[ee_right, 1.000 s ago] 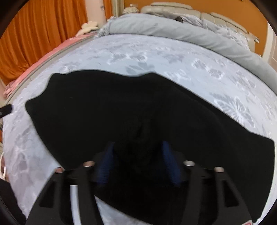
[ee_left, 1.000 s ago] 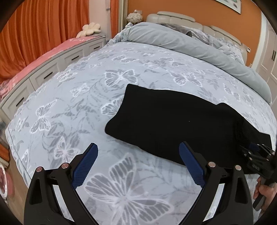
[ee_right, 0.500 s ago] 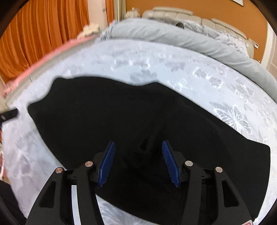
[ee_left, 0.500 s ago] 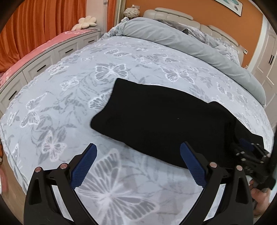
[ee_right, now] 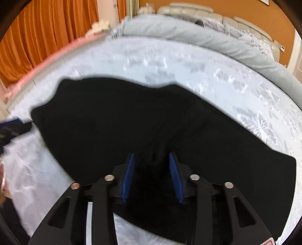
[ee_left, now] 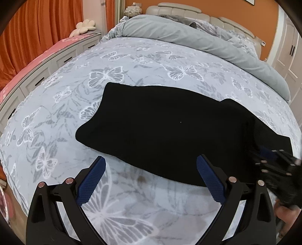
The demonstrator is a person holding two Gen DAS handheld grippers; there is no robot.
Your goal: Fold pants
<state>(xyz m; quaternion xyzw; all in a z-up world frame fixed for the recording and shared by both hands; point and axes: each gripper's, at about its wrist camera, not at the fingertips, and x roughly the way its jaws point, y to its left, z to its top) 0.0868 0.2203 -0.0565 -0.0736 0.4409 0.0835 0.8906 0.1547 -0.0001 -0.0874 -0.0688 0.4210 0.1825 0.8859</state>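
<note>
Black folded pants lie flat on the butterfly-print bedspread. My left gripper is open and empty, just above the bed at the pants' near edge. My right gripper hovers over the right part of the pants with its jaws apart and nothing between the blue pads. The right gripper also shows blurred at the right edge of the left wrist view. The left gripper's tip shows at the left edge of the right wrist view.
A rolled grey duvet lies across the head of the bed by the padded headboard. A white drawer unit with a pink top runs along the left, orange curtains behind it. White wardrobe doors stand at right.
My right gripper has let go of the pants, opened and pulled back a little. My left gripper has moved closer to the pants' near edge, still open.
</note>
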